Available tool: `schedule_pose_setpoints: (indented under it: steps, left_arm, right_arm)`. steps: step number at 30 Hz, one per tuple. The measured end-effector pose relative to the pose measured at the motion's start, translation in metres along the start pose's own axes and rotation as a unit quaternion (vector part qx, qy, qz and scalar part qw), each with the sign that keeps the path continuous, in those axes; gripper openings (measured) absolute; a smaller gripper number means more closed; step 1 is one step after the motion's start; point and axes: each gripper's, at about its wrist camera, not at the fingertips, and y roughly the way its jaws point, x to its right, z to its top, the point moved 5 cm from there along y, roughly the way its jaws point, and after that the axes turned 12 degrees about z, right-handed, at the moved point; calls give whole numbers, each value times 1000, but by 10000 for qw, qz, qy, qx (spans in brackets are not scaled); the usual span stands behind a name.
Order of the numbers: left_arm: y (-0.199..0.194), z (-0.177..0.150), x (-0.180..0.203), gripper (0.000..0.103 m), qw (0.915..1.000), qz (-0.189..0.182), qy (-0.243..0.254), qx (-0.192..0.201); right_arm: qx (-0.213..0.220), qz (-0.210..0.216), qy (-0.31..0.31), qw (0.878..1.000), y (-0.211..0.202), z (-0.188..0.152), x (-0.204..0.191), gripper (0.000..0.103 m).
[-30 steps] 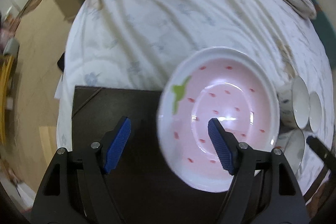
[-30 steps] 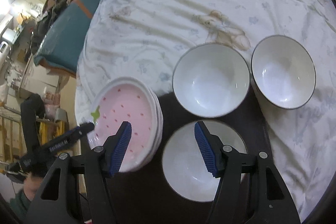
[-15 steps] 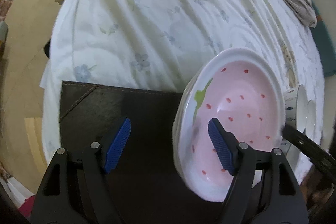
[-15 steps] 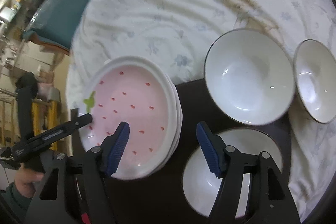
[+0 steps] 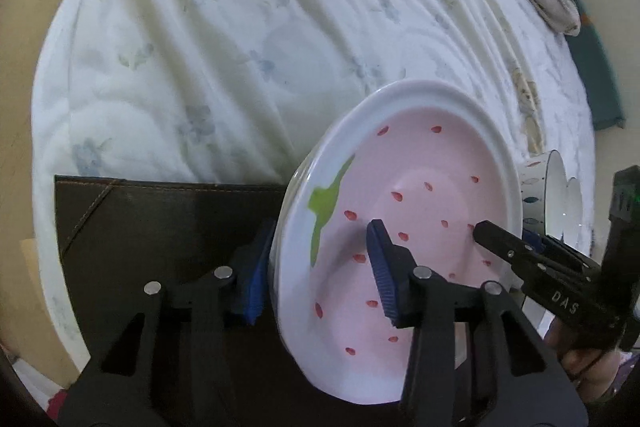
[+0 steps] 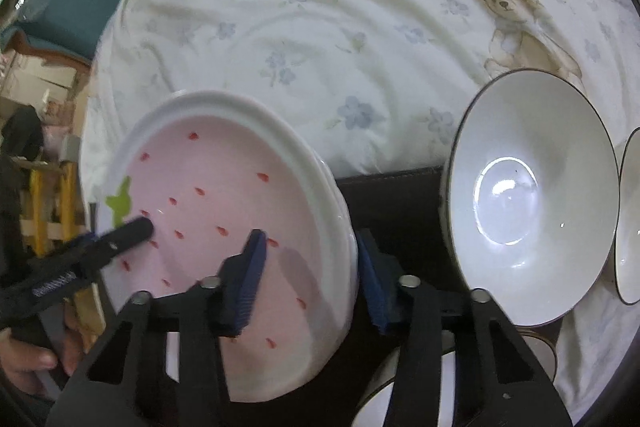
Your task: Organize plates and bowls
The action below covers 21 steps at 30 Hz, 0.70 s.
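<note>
Left wrist view: left claw (image 5: 316, 267) has just been closing, now pinching the plate stack (image 5: 400, 219) w/ rim between its pads, over the dark mat (image 5: 160, 219).

Right wrist view: right claw (image 6: 308, 279) likewise closed onto the opposite rim; white bowl (image 6: 532, 195) just right of it. Two-handed lift looks ready.

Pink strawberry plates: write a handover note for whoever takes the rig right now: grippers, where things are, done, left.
Left gripper: jaws have just been closing, now astride the near-left rim of the pink plate stack.
Right gripper: the same on the opposite rim; contact looks made on both.
Stack rests on the dark mat; white bowls stand to its right.
Done: plates stacked and gripped.
Left: lift and place the stack, then sort the bowls.
</note>
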Motion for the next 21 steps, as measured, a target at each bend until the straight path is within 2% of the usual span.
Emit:
schedule_pose_setpoints:
  steps: [6, 14, 21]
  left_arm:
    - [-7, -7, 3, 36, 9993, 303, 216, 92]
    - [-15, -43, -9, 35, 9980, 432, 453, 68]
    - [-18, -75, 3, 35, 9956, 416, 841, -29]
  right_arm:
    - [117, -241, -487, 9985, -2, -8, -8, 40]
    - [-266, -395, -1101, 9928, -3, -42, -24, 39]
    - [-682, -527, -1348, 9871, -6, -83, -30, 39]
